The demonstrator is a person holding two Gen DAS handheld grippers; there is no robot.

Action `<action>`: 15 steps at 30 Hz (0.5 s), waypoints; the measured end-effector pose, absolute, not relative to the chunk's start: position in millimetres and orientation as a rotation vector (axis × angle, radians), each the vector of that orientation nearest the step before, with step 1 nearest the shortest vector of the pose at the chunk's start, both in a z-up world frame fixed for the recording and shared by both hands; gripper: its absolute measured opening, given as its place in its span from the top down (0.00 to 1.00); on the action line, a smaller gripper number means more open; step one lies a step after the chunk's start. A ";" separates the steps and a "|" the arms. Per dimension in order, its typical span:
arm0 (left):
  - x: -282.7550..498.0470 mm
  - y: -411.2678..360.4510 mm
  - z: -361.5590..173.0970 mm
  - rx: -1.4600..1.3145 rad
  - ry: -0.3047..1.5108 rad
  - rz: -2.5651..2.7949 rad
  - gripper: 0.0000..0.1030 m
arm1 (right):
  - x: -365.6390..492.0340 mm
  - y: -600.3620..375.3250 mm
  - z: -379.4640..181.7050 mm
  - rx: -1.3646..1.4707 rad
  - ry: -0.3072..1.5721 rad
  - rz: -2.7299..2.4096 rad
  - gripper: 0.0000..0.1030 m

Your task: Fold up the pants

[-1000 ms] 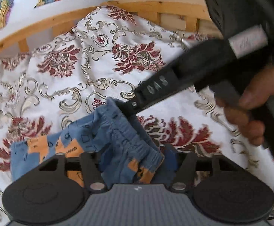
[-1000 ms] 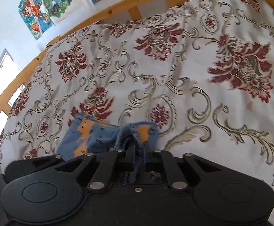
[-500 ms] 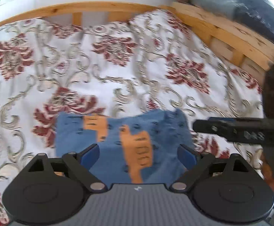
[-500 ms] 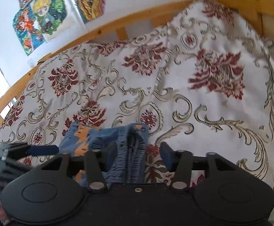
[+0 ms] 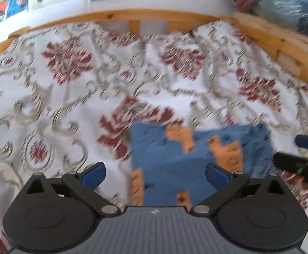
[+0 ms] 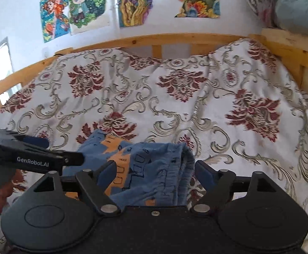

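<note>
Both grippers open, pants folded on bedspread.

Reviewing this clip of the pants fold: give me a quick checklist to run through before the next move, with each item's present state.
1. Left tongs released: ok, wide open, nothing between the pads.
2. Right tongs released: ok, open; the fabric lies between the pads, unclamped.
3. Pants resting on the bedspread: ok, a compact blue and orange bundle.
4. Fold tidy: not ok, the waistband edge humps up in the right wrist view.
5. Edges aligned: cannot tell, the left wrist view is blurred.
6. The two tongs apart: ok, each shows only at the other view's edge.
</note>
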State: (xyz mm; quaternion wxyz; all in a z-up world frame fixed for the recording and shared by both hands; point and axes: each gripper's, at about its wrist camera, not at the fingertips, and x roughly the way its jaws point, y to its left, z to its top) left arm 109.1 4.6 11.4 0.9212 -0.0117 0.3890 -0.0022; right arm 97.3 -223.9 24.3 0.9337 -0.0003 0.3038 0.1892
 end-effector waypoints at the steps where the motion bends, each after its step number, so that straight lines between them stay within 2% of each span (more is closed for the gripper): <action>1: 107.9 8.7 8.1 -0.034 0.813 -0.002 0.00 | 94.7 -223.6 21.5 0.008 0.630 0.385 0.22; 4: 100.3 25.9 -2.8 -0.102 0.851 0.005 0.00 | 90.8 -225.1 10.2 0.036 0.680 0.389 0.24; 7: 96.2 42.8 -14.4 -0.192 0.909 0.023 0.02 | 92.6 -229.8 -2.3 0.099 0.731 0.373 0.32; 8: 95.2 47.2 -18.7 -0.220 0.927 0.017 0.06 | 93.3 -232.4 -5.5 0.133 0.741 0.370 0.35; 9: 94.8 49.7 -21.5 -0.242 0.945 0.011 0.13 | 95.3 -235.1 -8.4 0.166 0.753 0.366 0.42; 10: 94.3 51.1 -24.3 -0.253 0.956 0.004 0.15 | 97.7 -236.9 -10.8 0.193 0.762 0.357 0.48; 12: 90.9 49.7 -27.5 -0.230 0.958 -0.008 0.27 | 98.6 -238.0 -12.0 0.182 0.767 0.321 0.81; 13: 89.3 48.0 -27.2 -0.209 0.954 -0.021 0.32 | 98.8 -240.4 -11.3 0.181 0.779 0.317 0.81; 14: 88.1 46.1 -26.3 -0.198 0.951 -0.037 0.43 | 97.7 -245.0 -10.2 0.211 0.789 0.327 0.83; 15: 87.1 44.6 -25.7 -0.192 0.949 -0.051 0.48 | 95.9 -248.6 -8.8 0.231 0.797 0.333 0.88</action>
